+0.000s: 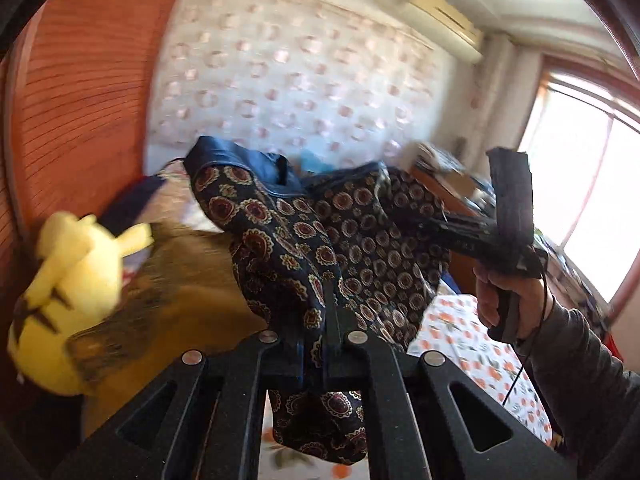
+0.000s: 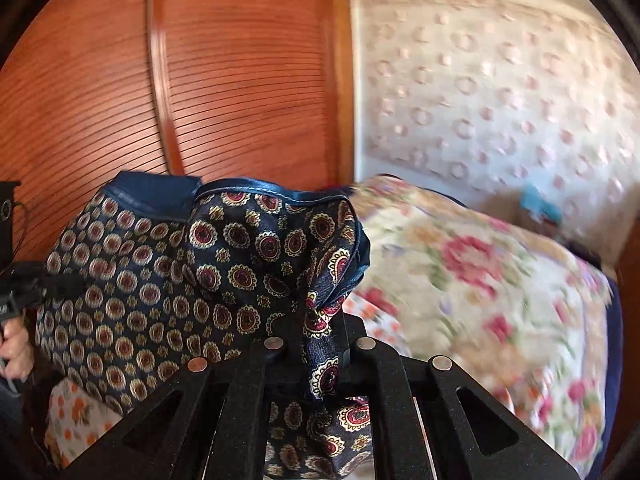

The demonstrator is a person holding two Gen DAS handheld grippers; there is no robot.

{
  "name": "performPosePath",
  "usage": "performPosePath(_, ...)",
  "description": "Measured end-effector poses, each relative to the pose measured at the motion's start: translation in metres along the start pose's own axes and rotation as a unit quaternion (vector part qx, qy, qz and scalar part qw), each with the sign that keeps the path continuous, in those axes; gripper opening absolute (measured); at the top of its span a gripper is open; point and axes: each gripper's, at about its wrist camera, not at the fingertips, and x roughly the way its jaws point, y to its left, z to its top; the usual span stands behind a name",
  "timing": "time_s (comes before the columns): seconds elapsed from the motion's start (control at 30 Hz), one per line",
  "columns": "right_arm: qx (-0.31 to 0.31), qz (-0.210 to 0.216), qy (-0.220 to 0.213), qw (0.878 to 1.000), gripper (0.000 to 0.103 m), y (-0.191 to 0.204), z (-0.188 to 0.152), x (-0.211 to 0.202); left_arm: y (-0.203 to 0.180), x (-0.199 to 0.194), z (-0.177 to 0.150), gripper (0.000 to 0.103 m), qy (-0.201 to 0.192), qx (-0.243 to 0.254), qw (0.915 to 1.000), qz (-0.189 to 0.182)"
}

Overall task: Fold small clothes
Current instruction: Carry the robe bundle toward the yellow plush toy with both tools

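Note:
A small dark-blue garment [image 1: 304, 236] printed with red and gold medallions hangs in the air above the bed. My left gripper [image 1: 326, 320] is shut on one edge of it, with cloth bunched between the fingers and drooping below them. In the left wrist view the right gripper [image 1: 420, 220] comes in from the right, held by a hand [image 1: 504, 300], and bites the garment's far side. In the right wrist view my right gripper [image 2: 316, 320] is shut on a pinch of the same garment [image 2: 168, 264], which spreads out to the left. The left gripper's body [image 2: 20, 288] shows at that view's left edge.
A yellow plush toy [image 1: 68, 288] and a brown plush [image 1: 180, 280] lie at the left. The bed sheet [image 1: 472, 340] has an orange flower print. A floral quilt [image 2: 480, 280] is piled at the right. A wooden wardrobe [image 2: 160, 80] and patterned wall [image 1: 300, 80] stand behind, a window [image 1: 592, 200] at the right.

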Motion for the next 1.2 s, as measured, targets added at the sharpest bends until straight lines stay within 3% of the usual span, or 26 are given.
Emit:
performPosePath(0.17,-0.035,0.013,0.016,0.999,0.006,0.035,0.039,0.077,0.043,-0.002,-0.022,0.006,-0.002,-0.053,0.9984,0.019)
performPosePath(0.43,-0.031,0.0,0.049,0.998,0.006,0.043,0.044,0.169,0.064,0.006,-0.062,0.006,0.005,-0.078,0.9937,0.08)
performPosePath(0.5,-0.028,-0.005,0.049,0.998,0.016,0.045,0.046,0.177,0.068,0.015,-0.068,0.006,0.017,-0.082,0.9918,0.096)
performPosePath(0.67,-0.004,-0.039,0.028,0.999,0.049,0.047,0.048,0.164,0.078,0.012,-0.083,0.006,0.022,-0.096,0.9897,0.104)
performPosePath(0.83,0.009,-0.032,-0.019,0.999,0.052,0.049,0.035,0.113,0.077,0.013,-0.083,0.009,0.027,-0.093,0.9886,0.116)
performPosePath(1.07,0.021,0.007,-0.001,1.0,0.052,0.05,-0.001,0.09,0.074,-0.001,-0.077,0.014,0.036,-0.088,0.9877,0.125)
performPosePath(1.2,0.029,0.004,0.003,1.0,0.052,0.053,-0.018,0.049,0.06,-0.016,-0.077,0.02,0.033,-0.056,0.9855,0.157)
